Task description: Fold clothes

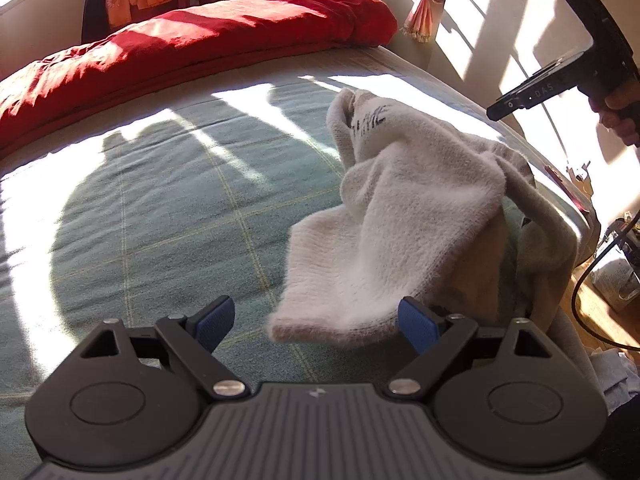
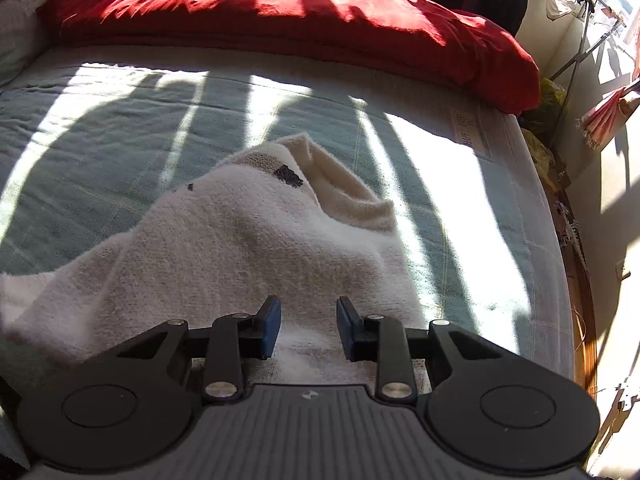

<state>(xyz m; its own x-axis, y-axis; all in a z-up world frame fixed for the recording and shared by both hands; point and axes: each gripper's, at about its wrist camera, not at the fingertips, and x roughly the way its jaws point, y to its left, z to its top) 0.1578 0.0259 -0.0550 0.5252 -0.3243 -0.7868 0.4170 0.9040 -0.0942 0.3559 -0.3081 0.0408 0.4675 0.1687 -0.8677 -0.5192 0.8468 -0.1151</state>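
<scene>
Lying in a rumpled heap on the green bedspread [image 1: 160,208], the white garment [image 1: 400,216] sits toward the right side of the bed, near its near edge, with one flap spilling toward the left gripper [image 1: 316,326] and a knitted hem with dark lettering standing up at its far end. It is crumpled rather than flat or squared, so I judge that folding is still open work here; whether it is being spread out or gathered for a fold, the heap alone does not settle. The left gripper hovers low at the near edge with its blue pads wide apart, holding nothing, and the loose near flap hangs just between and ahead of them. To do this well, I would close on a single layer at that flap's edge, not a bunch of layers, since the thick, fluffy cloth will drag its folds along if grabbed deep. Farther right, the right gripper [image 2: 308,328] hangs directly over the garment [image 2: 240,248], its pads parted by a narrower gap and nothing gripped between them; in the left view it shows high at the right edge, held by a hand [image 1: 618,114]. It should take an opposite edge or corner, so both grips can pull the cloth taut and level. The red duvet [image 1: 192,44] along the far side leaves the sunlit middle free for laying the cloth flat.
</scene>
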